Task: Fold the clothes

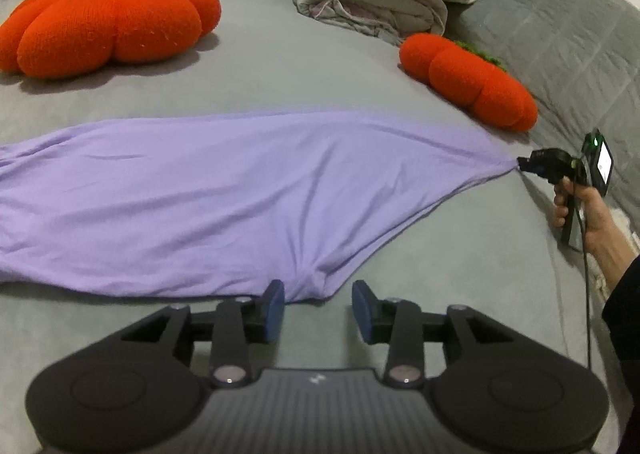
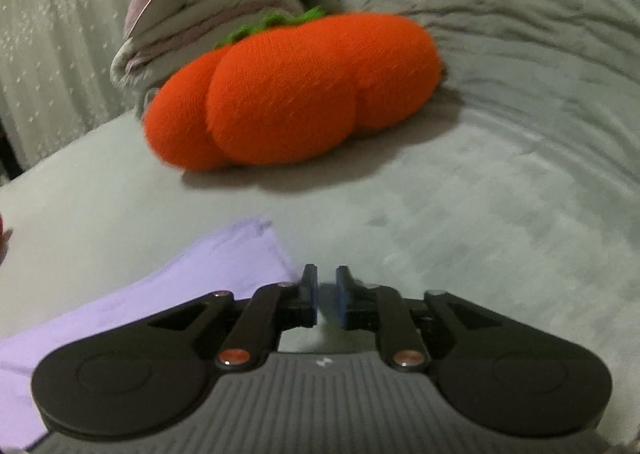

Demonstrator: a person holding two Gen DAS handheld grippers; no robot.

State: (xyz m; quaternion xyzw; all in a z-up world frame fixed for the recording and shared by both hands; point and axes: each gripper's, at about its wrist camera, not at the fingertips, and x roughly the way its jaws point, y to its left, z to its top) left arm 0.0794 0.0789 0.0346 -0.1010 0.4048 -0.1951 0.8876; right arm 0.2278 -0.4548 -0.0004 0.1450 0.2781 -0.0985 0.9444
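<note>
on the grey bed [image 1: 360, 66], lilac garment [image 1: 200, 190] in right gripper [image 1: 524, 165] pinched jaws; left gripper [image 1: 318, 304] jaws apart, empty

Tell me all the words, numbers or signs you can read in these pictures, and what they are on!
No words or numbers can be read anywhere.
Left gripper: a small white logo mark on its body, a sign only, no letters.
Right gripper: the same small white mark, blurred.
Lit screen on the right gripper's handle: too small and bright to read.
Purple garment, orange pumpkin cushions: no text shows.
</note>
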